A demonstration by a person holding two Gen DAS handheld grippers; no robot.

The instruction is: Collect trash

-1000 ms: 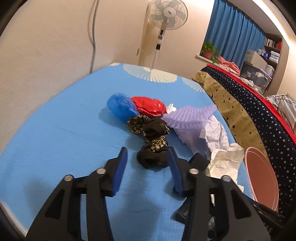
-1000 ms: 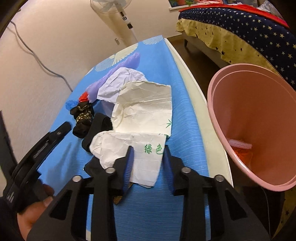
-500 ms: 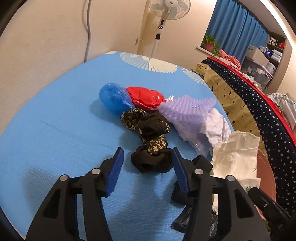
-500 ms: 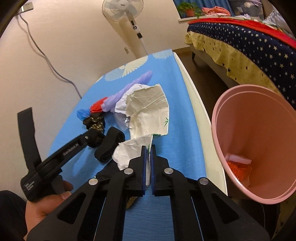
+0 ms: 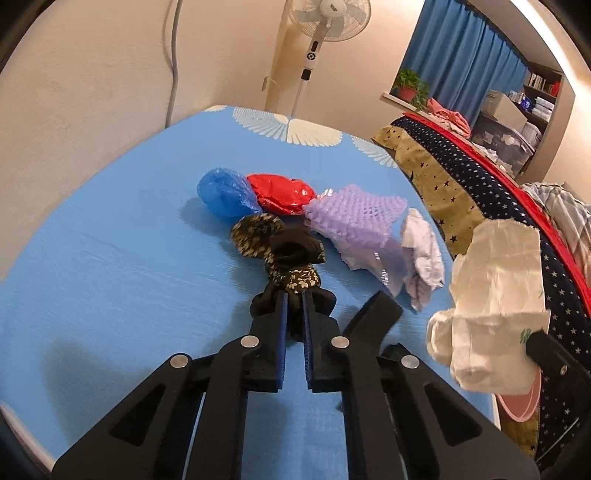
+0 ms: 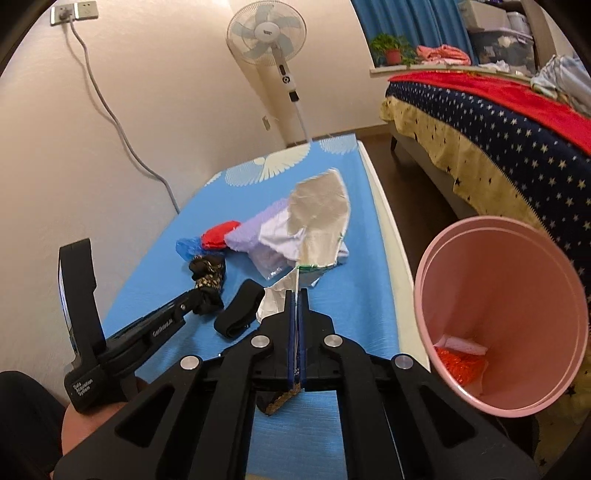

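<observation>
My left gripper (image 5: 293, 301) is closing on the near end of the black cloth (image 5: 291, 280), a dark bundle with a flowered patch that lies on the blue table (image 5: 110, 266); the cloth sits between the blue pads, which are already pressed against it. My right gripper (image 6: 295, 299) is clamped tight on the paper (image 6: 317, 229), a crumpled cream sheet with green print near the pinched edge, and it holds that sheet up off the table so it stands above the jaws. In the left view the same paper (image 5: 495, 310) hangs in the air at the right, just above the table edge. Behind the cloth lie a blue bag (image 5: 223, 194) and a red bag (image 5: 280, 192), touching each other, and beside the red one a purple foam net (image 5: 351, 218) with a white crumpled sheet (image 5: 421, 258) just to its right. A black strap (image 6: 240, 310) lies on the table between my two grippers. The pink bin (image 6: 502, 314) stands off the table's right edge, near the bed (image 6: 498, 129), tilted toward me, with a bit of red and white trash at its bottom. My left hand (image 6: 92, 421) shows at the lower left of the right view, under its gripper's handle. A fan (image 6: 267, 33) stands by the wall beyond the table.
</observation>
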